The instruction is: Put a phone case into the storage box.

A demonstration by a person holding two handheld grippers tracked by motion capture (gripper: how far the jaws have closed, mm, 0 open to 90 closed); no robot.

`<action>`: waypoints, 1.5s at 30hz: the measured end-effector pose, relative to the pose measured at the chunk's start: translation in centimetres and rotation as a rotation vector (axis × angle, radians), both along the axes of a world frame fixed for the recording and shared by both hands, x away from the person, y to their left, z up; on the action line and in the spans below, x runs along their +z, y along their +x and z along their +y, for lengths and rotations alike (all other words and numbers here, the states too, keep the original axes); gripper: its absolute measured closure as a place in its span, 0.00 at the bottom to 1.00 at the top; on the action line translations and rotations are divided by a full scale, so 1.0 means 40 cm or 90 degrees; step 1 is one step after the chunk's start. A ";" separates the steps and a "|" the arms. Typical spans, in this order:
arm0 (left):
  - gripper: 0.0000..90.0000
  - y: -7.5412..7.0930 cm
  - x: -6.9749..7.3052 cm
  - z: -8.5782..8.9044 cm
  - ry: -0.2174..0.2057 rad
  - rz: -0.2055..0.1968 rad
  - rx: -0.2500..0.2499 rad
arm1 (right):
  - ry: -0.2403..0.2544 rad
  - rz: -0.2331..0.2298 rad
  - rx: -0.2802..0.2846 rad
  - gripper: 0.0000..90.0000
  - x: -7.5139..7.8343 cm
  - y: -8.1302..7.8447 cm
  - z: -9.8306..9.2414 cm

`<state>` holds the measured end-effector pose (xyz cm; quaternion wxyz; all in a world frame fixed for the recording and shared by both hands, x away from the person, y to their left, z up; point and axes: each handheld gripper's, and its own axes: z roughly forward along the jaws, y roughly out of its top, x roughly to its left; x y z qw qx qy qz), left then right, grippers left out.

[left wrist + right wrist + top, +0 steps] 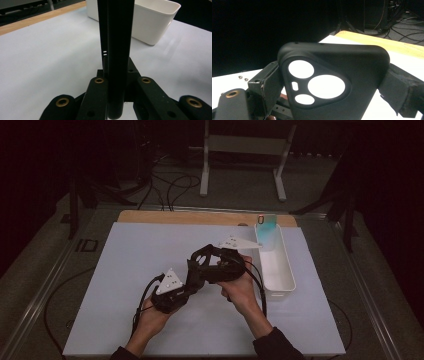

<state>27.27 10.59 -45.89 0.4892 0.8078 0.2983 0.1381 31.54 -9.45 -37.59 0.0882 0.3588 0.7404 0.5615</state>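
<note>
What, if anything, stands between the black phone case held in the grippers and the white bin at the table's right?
Nothing visible: bare white table lies between the phone case, held between both grippers, and the white bin.

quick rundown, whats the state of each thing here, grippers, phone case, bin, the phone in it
left gripper: jaws shut on the edge of the phone case
right gripper: jaws clamped on the phone case's two sides
phone case: black, empty, camera cutouts open, held off the table between both grippers
white bin: upright, open-topped, on the table
phone: standing propped at the bin's far end
</note>
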 end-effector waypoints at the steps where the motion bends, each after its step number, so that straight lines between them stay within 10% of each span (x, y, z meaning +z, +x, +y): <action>1: 0.95 0.000 0.000 0.000 0.001 0.000 0.000 | -0.002 -0.002 -0.001 0.15 0.000 -0.001 0.000; 12: 0.88 0.004 0.001 0.005 0.005 -0.003 0.006 | -0.010 -0.013 -0.012 0.16 0.002 -0.006 0.003; 19: 0.60 0.006 0.007 0.019 -0.013 0.004 -0.001 | -0.019 -0.022 -0.017 0.16 0.001 -0.006 0.002; 25: 0.21 0.010 0.017 0.034 -0.027 -0.001 0.071 | -0.020 -0.021 -0.022 0.16 -0.004 -0.003 -0.006; 32: 0.03 0.010 0.031 0.063 -0.035 -0.017 0.105 | -0.024 -0.023 -0.029 0.16 -0.007 -0.002 -0.020; 45: 0.00 -0.012 0.016 0.145 -0.020 -0.071 0.145 | -0.041 -0.036 -0.041 0.16 -0.002 0.003 -0.039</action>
